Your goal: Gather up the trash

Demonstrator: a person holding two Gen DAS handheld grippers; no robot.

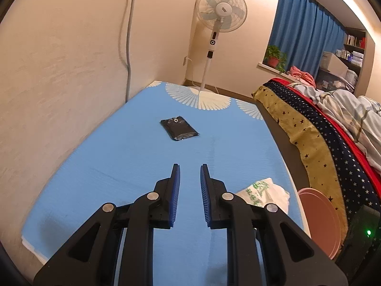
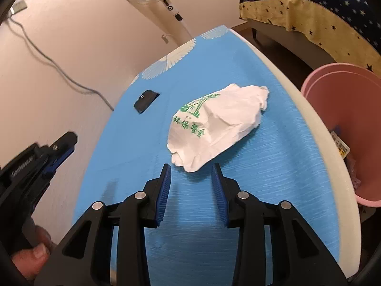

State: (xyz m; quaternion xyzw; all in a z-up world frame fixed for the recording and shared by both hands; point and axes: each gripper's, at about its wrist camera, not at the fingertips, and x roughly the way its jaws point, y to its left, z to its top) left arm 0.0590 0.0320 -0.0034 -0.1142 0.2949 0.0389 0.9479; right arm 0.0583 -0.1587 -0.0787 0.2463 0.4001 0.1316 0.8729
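A crumpled white paper bag with green print lies on the blue table, just beyond my open right gripper. It also shows in the left wrist view, partly behind my right finger. A black packet lies farther up the table, also in the right wrist view. My left gripper is open and empty above the table, pointed toward the black packet; it shows at the left in the right wrist view. A pink bin stands beside the table's right edge with some trash inside.
A standing fan stands beyond the table's far end. A bed with starred covers lies to the right. The wall runs along the table's left side with a cable. The pink bin also shows in the left wrist view.
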